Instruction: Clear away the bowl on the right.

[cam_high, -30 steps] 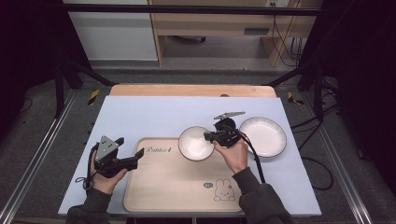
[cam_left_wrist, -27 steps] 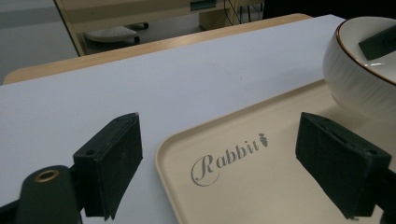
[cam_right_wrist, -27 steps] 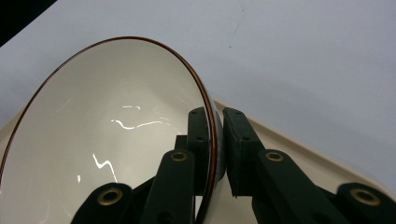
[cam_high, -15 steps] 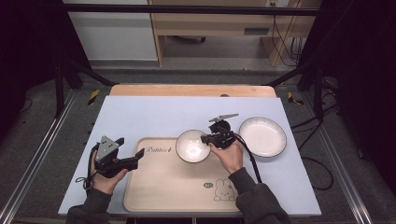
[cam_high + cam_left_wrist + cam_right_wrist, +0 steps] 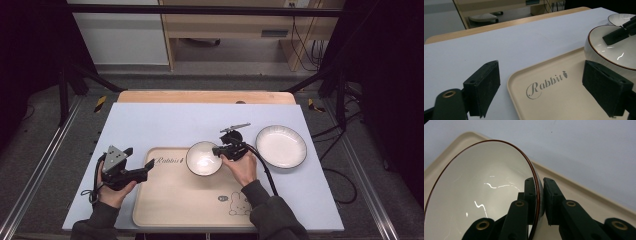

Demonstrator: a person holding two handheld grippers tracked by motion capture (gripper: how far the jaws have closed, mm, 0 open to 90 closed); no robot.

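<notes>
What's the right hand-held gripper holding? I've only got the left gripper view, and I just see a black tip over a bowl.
Observer: The right hand-held gripper pinches the bowl by its rim, one jaw inside, one outside.
Operator: Is the bowl over the tray?
Observer: In the high view the bowl overlaps the tray's top edge, near its right corner.
Operator: Anything else nearby?
Observer: A plate lies on the mat to the right of that gripper, apart from the tray.
</notes>
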